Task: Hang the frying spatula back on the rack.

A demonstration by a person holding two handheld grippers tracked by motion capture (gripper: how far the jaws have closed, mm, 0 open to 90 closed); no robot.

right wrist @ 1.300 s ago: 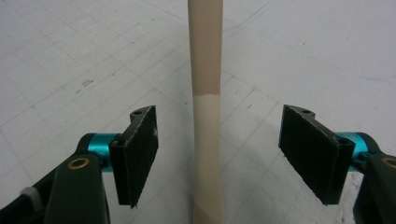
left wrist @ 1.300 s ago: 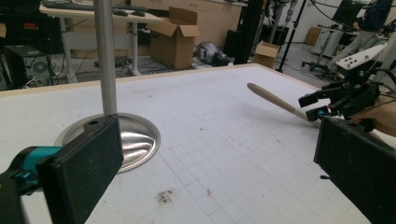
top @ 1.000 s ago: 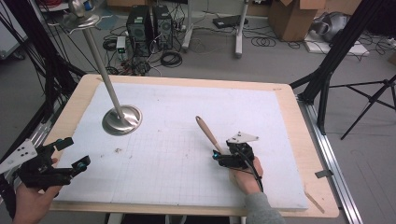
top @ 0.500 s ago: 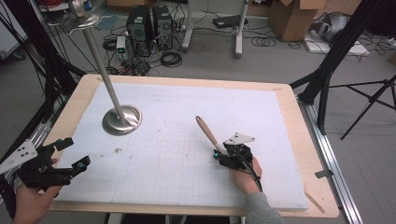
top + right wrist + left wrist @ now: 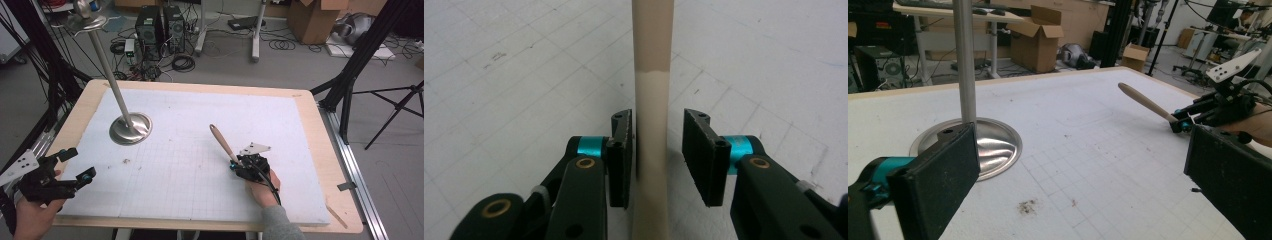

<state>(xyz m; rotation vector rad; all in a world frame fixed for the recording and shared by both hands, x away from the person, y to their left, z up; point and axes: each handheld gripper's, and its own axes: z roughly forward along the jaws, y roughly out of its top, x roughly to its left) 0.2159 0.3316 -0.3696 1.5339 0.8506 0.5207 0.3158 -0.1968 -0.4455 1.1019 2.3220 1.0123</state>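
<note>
High view, left to right: your left tongs [image 5: 75, 165] stand wide open and empty at the white gridded surface's [image 5: 190, 115] near-left edge; your right tongs [image 5: 234, 165] have just been closing around the beige wooden handle [image 5: 223, 143], pads not yet pressing.

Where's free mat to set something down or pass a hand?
Free: the far right of the white mat, beyond the wooden handle; also the middle, between the metal stand base and the handle. Crowded: the near edge by the left gripper and by the right gripper, whose jaws have been closing around the handle.
</note>
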